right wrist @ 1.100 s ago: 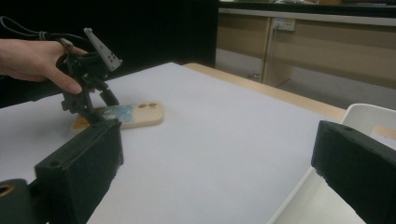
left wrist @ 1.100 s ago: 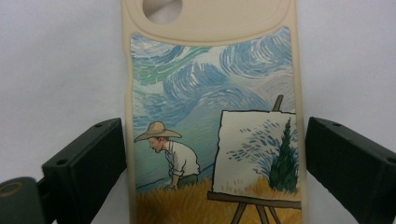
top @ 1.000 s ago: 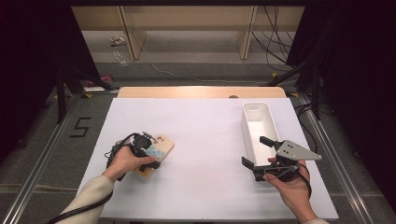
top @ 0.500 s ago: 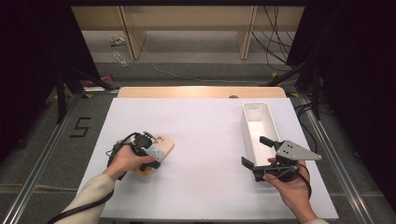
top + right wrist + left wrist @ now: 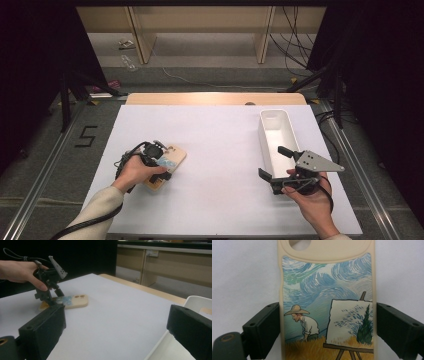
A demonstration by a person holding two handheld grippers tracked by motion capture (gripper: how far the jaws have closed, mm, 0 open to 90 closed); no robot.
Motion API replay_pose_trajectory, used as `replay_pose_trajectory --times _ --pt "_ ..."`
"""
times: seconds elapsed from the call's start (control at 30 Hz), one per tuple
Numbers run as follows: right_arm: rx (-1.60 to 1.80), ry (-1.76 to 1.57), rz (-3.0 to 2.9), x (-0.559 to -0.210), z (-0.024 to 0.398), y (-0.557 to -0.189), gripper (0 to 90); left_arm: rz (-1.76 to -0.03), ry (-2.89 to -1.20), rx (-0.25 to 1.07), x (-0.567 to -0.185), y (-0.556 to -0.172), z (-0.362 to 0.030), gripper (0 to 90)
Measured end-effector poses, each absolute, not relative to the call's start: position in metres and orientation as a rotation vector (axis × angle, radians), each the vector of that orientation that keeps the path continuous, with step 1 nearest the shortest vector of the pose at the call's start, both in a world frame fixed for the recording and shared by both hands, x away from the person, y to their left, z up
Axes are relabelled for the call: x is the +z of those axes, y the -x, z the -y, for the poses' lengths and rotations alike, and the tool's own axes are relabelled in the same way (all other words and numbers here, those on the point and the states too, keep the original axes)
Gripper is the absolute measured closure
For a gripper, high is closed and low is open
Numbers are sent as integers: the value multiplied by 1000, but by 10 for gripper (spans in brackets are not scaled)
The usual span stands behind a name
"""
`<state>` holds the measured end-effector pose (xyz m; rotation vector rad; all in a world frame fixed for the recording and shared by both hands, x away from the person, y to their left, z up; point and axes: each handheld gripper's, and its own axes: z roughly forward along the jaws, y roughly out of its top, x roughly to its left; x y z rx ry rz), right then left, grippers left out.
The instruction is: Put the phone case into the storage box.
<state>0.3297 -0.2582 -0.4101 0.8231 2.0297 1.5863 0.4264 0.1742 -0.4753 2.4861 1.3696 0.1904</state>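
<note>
High view. The left gripper [image 5: 159, 161], held in the person's left hand [image 5: 136, 171], points down onto a phone case [image 5: 167, 167] that lies flat on the white table [image 5: 220, 145], near its left edge and toward the near left corner. The right gripper [image 5: 276, 163], held in the right hand [image 5: 310, 200], hovers near the right edge with its jaws wide apart and nothing between them; its far jaw reaches over the near end of a white bin [image 5: 276, 131] that stands along the right edge.

Left gripper view. The left gripper [image 5: 327, 325] straddles the phone case [image 5: 327, 295], one black jaw at each long side. The jaws stand wide, having just closed a little, and appear to touch the beige rim on both sides; whether they press on it cannot be told. The case shows a painted scene of a figure in a straw hat beside an easel.

Right gripper view. The right gripper [image 5: 115, 332] is open and empty above the table [image 5: 112, 315], with the white bin [image 5: 197, 305] at its right jaw. Farther off, the left gripper [image 5: 51, 293] stands over the phone case [image 5: 72, 301].

Compared with the earlier high views, both hands, the case and the bin keep their places.
</note>
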Motion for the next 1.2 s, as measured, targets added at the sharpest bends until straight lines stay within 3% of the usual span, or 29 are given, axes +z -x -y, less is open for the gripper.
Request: replay_pose_trajectory --times 0.53,1.2 --pt "1589 -823 -2028 -410 258 -329 30 -1367 -2452 185 -474 -425 -178 111" --pt "1597 -834 -2021 -410 257 -329 27 -1244 -2340 292 -453 -410 -173 112"
